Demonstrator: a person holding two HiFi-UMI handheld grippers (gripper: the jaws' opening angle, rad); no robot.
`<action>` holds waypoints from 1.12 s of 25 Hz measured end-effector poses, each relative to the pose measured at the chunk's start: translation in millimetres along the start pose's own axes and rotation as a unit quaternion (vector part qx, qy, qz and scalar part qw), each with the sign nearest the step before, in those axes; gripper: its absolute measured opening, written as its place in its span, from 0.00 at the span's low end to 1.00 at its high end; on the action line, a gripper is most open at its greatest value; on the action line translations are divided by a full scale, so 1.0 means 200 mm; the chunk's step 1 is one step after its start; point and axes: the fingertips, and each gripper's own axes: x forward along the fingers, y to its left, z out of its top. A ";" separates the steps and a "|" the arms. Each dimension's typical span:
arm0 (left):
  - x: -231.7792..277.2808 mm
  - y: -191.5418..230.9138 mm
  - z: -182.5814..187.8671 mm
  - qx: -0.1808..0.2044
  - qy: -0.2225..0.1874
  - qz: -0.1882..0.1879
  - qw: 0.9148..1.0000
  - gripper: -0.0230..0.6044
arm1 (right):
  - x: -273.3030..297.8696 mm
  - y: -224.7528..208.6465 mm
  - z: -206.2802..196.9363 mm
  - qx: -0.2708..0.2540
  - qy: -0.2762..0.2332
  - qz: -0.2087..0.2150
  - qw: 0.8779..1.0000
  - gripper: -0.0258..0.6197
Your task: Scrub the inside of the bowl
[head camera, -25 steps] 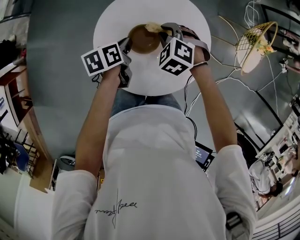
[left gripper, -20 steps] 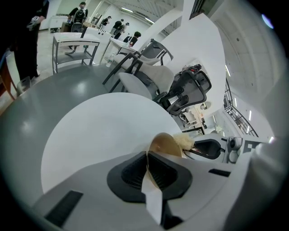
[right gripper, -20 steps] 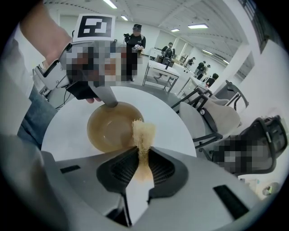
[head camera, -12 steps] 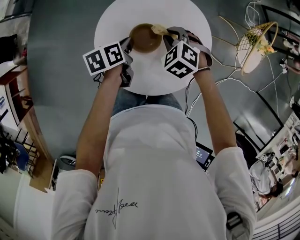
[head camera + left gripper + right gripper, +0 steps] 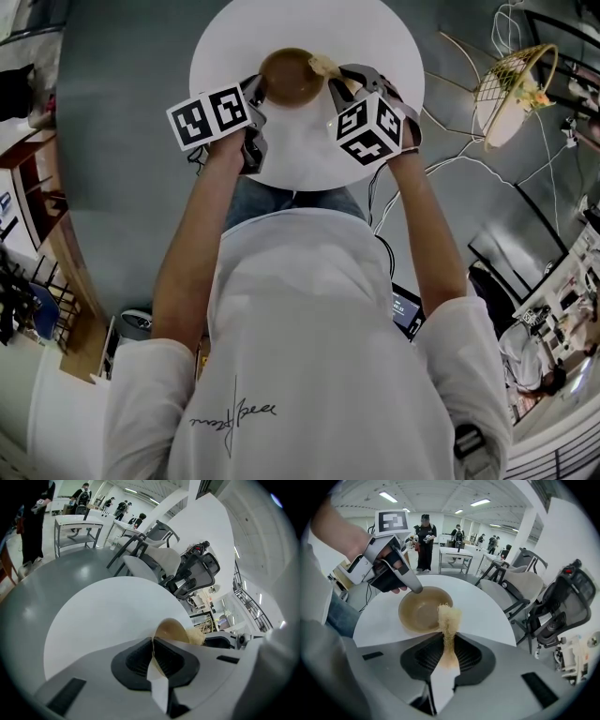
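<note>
A brown bowl [image 5: 289, 79] stands on the round white table [image 5: 309, 150]. My left gripper [image 5: 257, 94] is shut on the bowl's rim; in the left gripper view the thin rim [image 5: 172, 631] runs between the closed pads [image 5: 140, 657]. My right gripper [image 5: 449, 641] is shut on a pale fibrous scrubber [image 5: 448, 618]. The scrubber's tuft stands over the near rim of the bowl [image 5: 423, 609], whose inside is bare. In the head view the scrubber [image 5: 323, 66] sits at the bowl's right edge, in front of the right gripper [image 5: 342, 80].
A black office chair [image 5: 562, 606] and a pale chair [image 5: 513, 585] stand beyond the table. A wire basket [image 5: 511, 86] and cables lie on the grey floor to the right. White tables and people are far back in the room [image 5: 457, 550].
My right gripper has shifted a little to the right and turned, carrying the scrubber from the bowl's far rim to its right edge. The left gripper and bowl stayed almost still.
</note>
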 end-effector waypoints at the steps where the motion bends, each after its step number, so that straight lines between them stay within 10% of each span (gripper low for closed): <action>1: 0.00 0.00 0.00 0.000 0.000 0.001 1.000 0.06 | 0.00 0.00 0.00 0.007 -0.001 0.001 1.000 0.17; 28: -0.01 0.03 0.00 -0.006 -0.007 0.019 1.000 0.06 | -0.09 0.16 -0.08 0.137 -0.016 0.011 0.990 0.17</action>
